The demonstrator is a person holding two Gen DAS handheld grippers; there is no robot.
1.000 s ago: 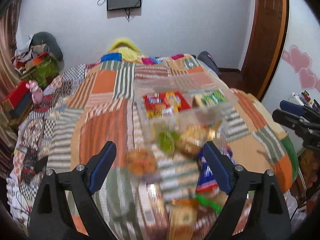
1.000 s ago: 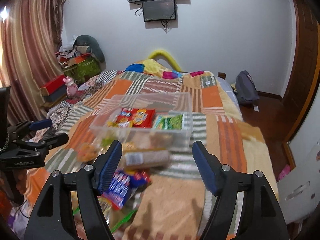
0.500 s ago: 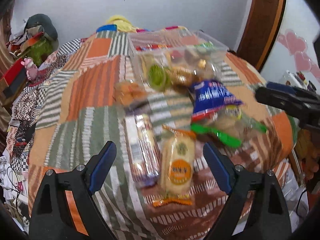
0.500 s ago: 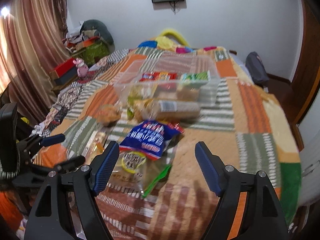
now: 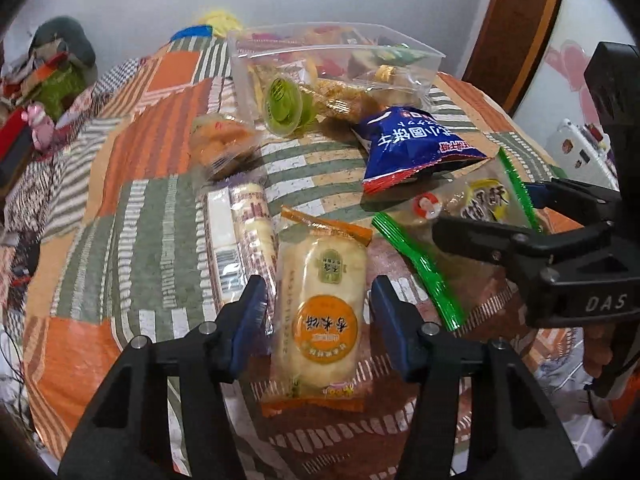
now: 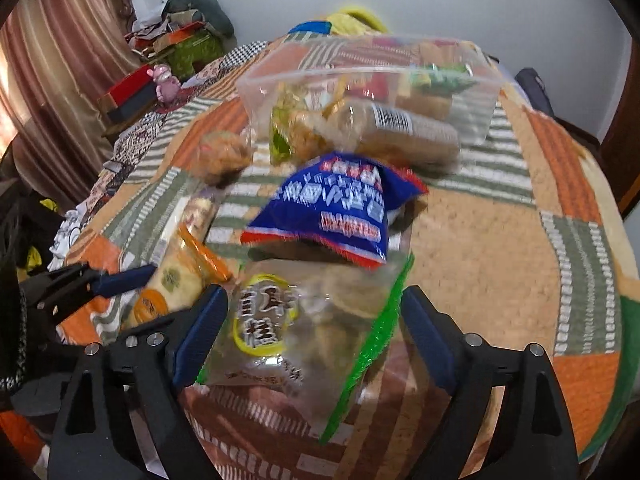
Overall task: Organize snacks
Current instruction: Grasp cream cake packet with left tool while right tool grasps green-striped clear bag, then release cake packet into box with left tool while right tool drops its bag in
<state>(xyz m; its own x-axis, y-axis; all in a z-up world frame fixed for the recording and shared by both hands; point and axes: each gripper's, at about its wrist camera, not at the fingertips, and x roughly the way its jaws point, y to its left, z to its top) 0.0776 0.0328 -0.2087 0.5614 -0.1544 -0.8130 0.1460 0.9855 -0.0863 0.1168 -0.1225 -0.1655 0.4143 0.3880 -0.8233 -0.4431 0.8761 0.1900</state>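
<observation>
Snacks lie on a patchwork quilt. My left gripper (image 5: 318, 318) is open, its fingers on either side of an orange-labelled rice cracker pack (image 5: 320, 316), apparently not squeezing it. My right gripper (image 6: 314, 336) is open around a clear green-edged bag (image 6: 296, 332); this bag also shows in the left wrist view (image 5: 476, 204). A blue snack bag (image 6: 332, 204) lies just beyond. A clear plastic bin (image 6: 368, 80) holding several snacks stands farther back.
A long wrapped roll (image 5: 244, 236), a small orange snack pack (image 5: 224, 144) and a green jelly cup (image 5: 285, 104) lie left of the bin (image 5: 424, 56). The bed edge is close in front. Clutter (image 6: 176, 40) and a curtain stand at the left.
Both grippers have dropped and tilted down toward the near snacks. The left has narrowed around the rice cracker pack; the right has come down around the clear bag.
</observation>
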